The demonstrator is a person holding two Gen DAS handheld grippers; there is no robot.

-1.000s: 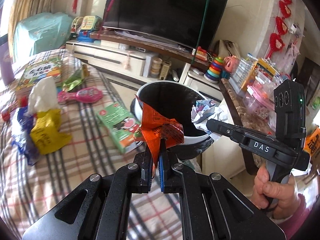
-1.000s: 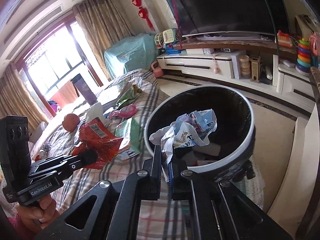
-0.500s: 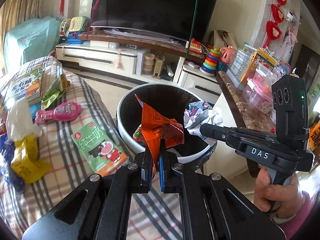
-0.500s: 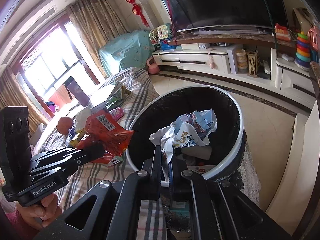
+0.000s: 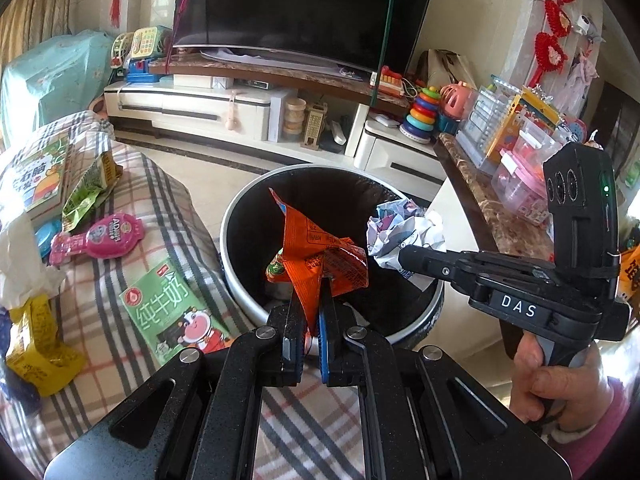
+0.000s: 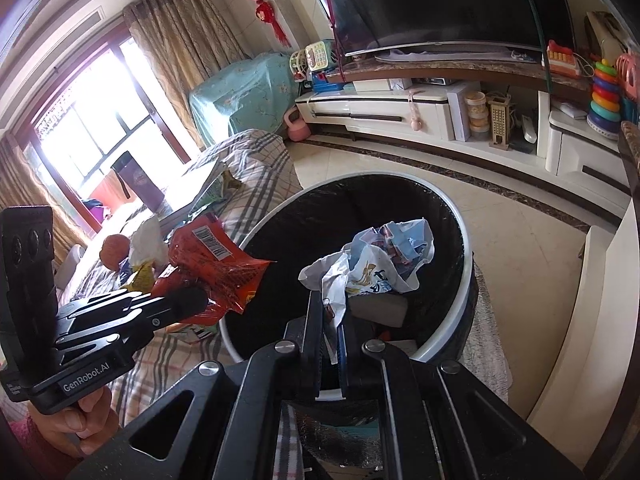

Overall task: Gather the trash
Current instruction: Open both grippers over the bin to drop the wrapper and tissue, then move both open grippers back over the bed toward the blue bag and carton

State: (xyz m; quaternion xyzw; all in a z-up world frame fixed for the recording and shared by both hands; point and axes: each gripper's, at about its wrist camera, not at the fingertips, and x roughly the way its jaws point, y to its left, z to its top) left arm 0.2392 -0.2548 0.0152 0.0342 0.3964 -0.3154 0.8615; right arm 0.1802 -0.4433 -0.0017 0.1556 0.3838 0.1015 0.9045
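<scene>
Left gripper (image 5: 313,320) is clamping an orange snack wrapper (image 5: 316,256) by its lower edge, so the rest is sticking up free over the near rim of the trash bin (image 5: 240,264). Right gripper (image 6: 330,322) is pinching a crumpled white printed wrapper (image 6: 376,264) the same way, holding it over the bin's open mouth; the black liner is showing inside with some trash already at the bottom. Both pieces are sitting above the opening, likely lined up for a drop, neither released yet. Left of the bin, on the plaid-covered bed, a green milk carton (image 5: 172,316), a pink pouch (image 5: 100,234) and a yellow wrapper (image 5: 38,356) are lying uncollected, so the task is looking partway done. Further back, a TV (image 5: 304,8) is standing on its cabinet.
</scene>
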